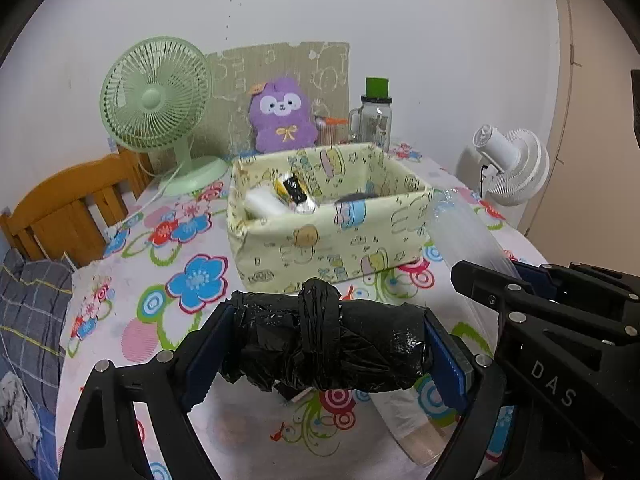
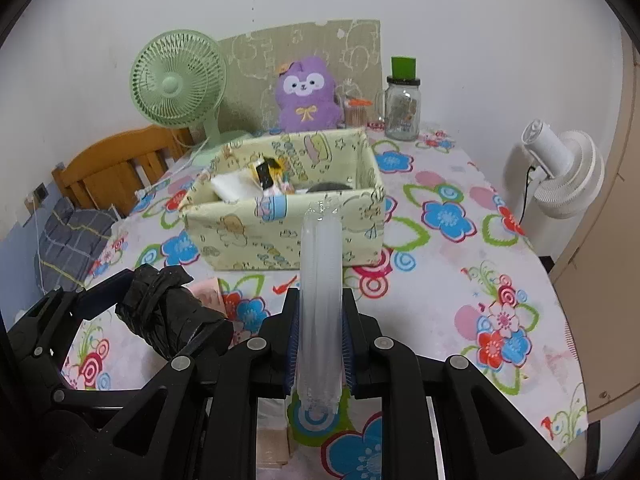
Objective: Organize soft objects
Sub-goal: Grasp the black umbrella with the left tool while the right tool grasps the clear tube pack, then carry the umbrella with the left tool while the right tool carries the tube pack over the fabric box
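Above the flowered table:
Black bundle: crinkled plastic, tied, clamped endwise in left gripper.
Clear roll: pinched by right gripper.
Fabric box: holds white roll, small packets.

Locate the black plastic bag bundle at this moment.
The black plastic bag bundle is clamped crosswise in the left claw, above the floral tablecloth in front of the yellow fabric storage box; in the right wrist view it sits lower left.
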Motion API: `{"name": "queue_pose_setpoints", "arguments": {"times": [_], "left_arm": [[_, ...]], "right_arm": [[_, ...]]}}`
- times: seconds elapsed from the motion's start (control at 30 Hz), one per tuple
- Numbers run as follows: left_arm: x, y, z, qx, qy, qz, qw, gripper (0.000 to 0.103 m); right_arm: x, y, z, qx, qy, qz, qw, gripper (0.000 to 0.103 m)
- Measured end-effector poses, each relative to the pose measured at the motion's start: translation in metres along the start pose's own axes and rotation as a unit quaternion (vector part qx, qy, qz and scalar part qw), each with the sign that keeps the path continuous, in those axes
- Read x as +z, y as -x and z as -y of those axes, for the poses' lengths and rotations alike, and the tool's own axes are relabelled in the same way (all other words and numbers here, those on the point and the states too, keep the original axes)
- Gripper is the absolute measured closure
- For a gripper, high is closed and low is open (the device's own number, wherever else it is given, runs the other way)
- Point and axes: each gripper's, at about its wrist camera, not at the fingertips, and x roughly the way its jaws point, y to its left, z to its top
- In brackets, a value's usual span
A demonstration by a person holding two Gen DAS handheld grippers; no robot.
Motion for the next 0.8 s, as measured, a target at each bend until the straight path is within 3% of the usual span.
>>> {"name": "queue_pose_setpoints", "arguments": {"times": [0.8], "left_arm": [[0.034, 0.042, 0.008, 0.008, -0.009, 0.048, 0.9988, 0.013]], "right_arm": [[0.029, 0.048, 0.001, 0.002, 0.006, 0.051, 0.999, 0.082]]}}
